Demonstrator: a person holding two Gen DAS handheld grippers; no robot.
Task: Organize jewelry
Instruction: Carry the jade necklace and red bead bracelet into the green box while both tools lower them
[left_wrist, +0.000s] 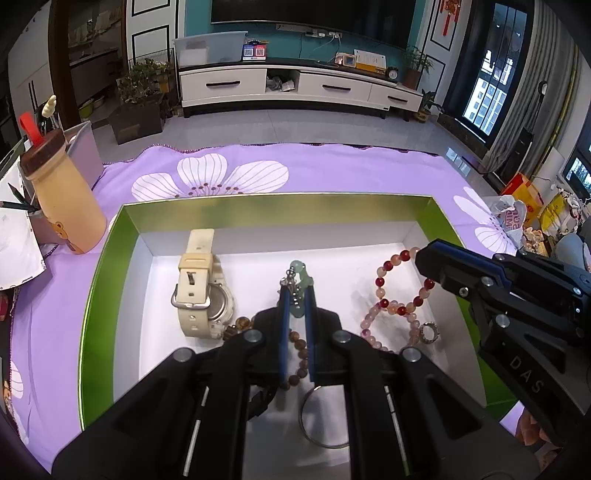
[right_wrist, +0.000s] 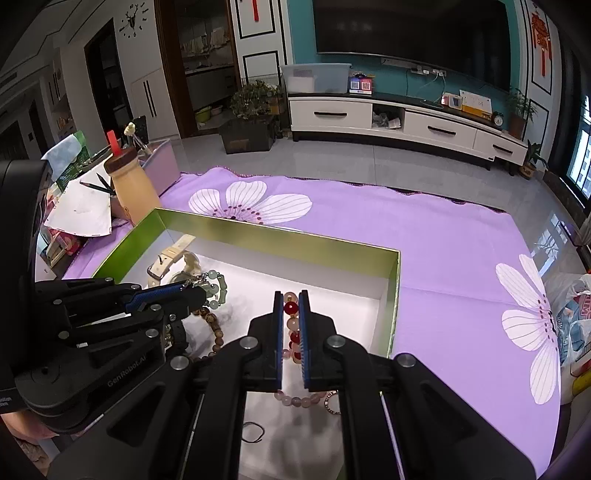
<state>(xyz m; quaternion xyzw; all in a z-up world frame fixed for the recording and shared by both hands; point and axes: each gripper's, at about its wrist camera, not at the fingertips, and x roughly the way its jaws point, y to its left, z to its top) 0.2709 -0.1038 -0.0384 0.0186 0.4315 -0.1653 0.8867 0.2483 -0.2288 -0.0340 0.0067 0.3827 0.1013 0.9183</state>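
- Jewelry lies in a white-floored box (left_wrist: 107, 258) with green walls, which sits on a purple flowered cloth (left_wrist: 332, 166).
- We hold the left gripper (left_wrist: 297, 291) over the box's middle; its blue pads are clamped on a pale green jade piece (left_wrist: 301, 275) with a small chain.
- We hold the right gripper (right_wrist: 291, 306) at the box's right side; its pads are clamped on a red-and-pink bead bracelet (left_wrist: 400, 284).
- A cream watch (left_wrist: 201, 291) lies at the left of the box floor, strap buckled.
- A brown bead bracelet (left_wrist: 299, 350) passes under the left gripper; a thin metal bangle (left_wrist: 314, 424) lies nearer us.
- A pink bead bracelet (left_wrist: 373, 325) and a small ring (left_wrist: 428, 332) lie beside the red one.
- A beige bottle (left_wrist: 62, 199) stands left of the box.
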